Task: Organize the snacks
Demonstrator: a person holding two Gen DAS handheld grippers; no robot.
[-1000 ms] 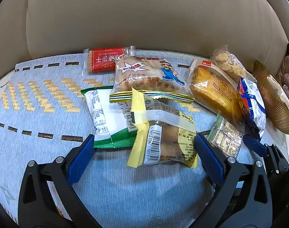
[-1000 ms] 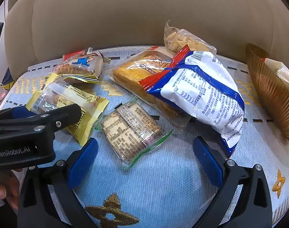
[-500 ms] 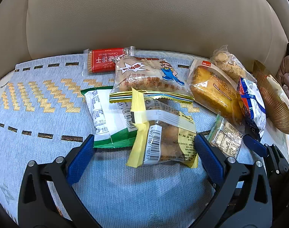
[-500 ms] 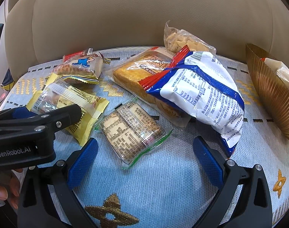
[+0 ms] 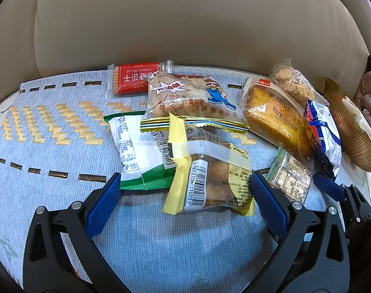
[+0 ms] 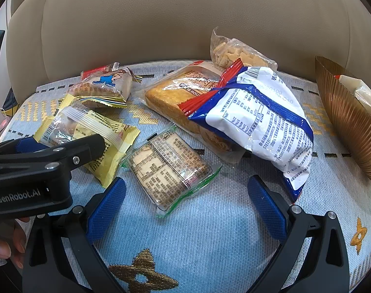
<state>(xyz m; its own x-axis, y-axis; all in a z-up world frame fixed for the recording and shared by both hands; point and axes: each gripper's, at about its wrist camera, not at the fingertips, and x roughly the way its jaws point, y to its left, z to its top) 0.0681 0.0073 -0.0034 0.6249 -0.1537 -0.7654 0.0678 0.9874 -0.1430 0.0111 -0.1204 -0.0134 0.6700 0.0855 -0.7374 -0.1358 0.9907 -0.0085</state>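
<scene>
Several snack packets lie on a light blue woven cloth [image 5: 51,146]. My left gripper [image 5: 183,193] is open, its blue pads on either side of a yellow-edged clear packet [image 5: 209,171]. Beside that packet lie a green and white packet [image 5: 141,156], a cartoon packet [image 5: 190,100], a red biscuit pack [image 5: 134,78] and a bread packet [image 5: 275,119]. My right gripper [image 6: 185,195] is open just short of a clear cracker packet [image 6: 168,168]. A blue, white and red bag [image 6: 258,122] rests on the bread packet [image 6: 170,97].
A gold ribbed bowl [image 6: 344,119] stands at the right with a pale packet in it. A clear bag of small crackers [image 6: 234,51] leans on the beige cushion back [image 6: 161,19]. A hand [image 6: 4,241] holds the left gripper's body [image 6: 38,173].
</scene>
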